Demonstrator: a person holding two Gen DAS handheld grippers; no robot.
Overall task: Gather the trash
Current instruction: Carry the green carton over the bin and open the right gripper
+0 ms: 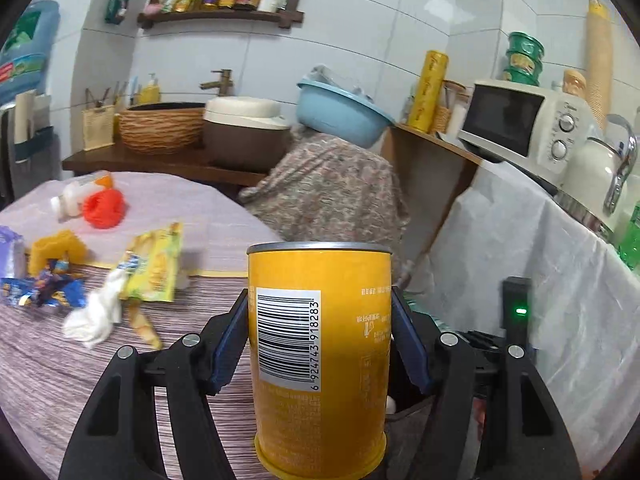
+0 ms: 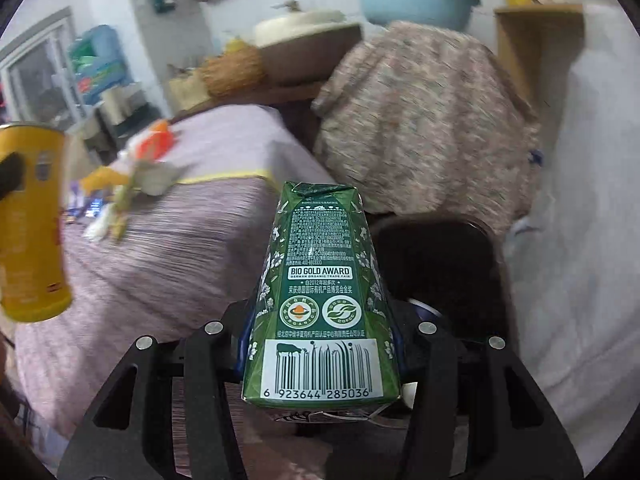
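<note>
Squarely between left tool [image 1: 319, 320] pads: can [image 1: 320, 344]

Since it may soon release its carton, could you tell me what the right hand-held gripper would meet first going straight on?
Probably the dark round bin just beyond the green carton it grips; depth is uncertain.
</note>
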